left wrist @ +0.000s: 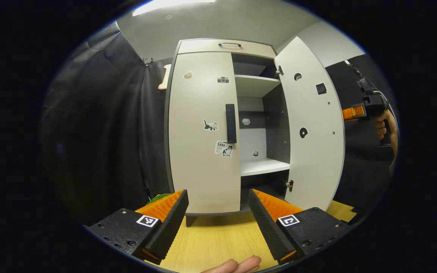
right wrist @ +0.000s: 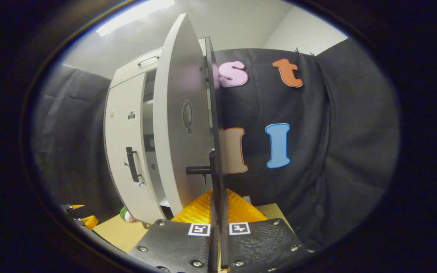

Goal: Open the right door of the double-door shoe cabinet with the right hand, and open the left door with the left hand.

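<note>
right door swung wide, left door shut

in the left gripper view the shoe cabinet (left wrist: 218, 125) stands on the wooden desk (left wrist: 218, 239) at the centre of the frame. its left door (left wrist: 201, 132) sits closed, flush with the cabinet front, with a dark vertical handle (left wrist: 231, 123) along its right edge and small stickers on its face. the right door (left wrist: 313, 129) stands swung out to the right of centre, its inner face showing, hinged at top and bottom. between the two doors the interior lies open, with an upper shelf (left wrist: 254, 84) and a lower shelf (left wrist: 264, 166) visible.

the left gripper (left wrist: 218, 212) is low in the frame with its fingers spread wide apart, holding nothing, well short of the left door; bare desk lies between them and the cabinet base. a fingertip of the person's hand (left wrist: 237, 264) shows at the bottom edge.

at the far right of that view the right gripper (left wrist: 359, 112) is just beside the free edge of the right door, held by a hand (left wrist: 385, 129).

in the right gripper view the right door (right wrist: 182, 125) runs edge-on up the middle of the frame, its dark edge passing between the right gripper's (right wrist: 218, 212) fingers. the fingers sit close on either side of the edge; whether both press on it, i cannot tell. a dark handle (right wrist: 199, 170) juts from the door just above them. black cloth (right wrist: 317, 151) hangs to the right of the door.
</note>
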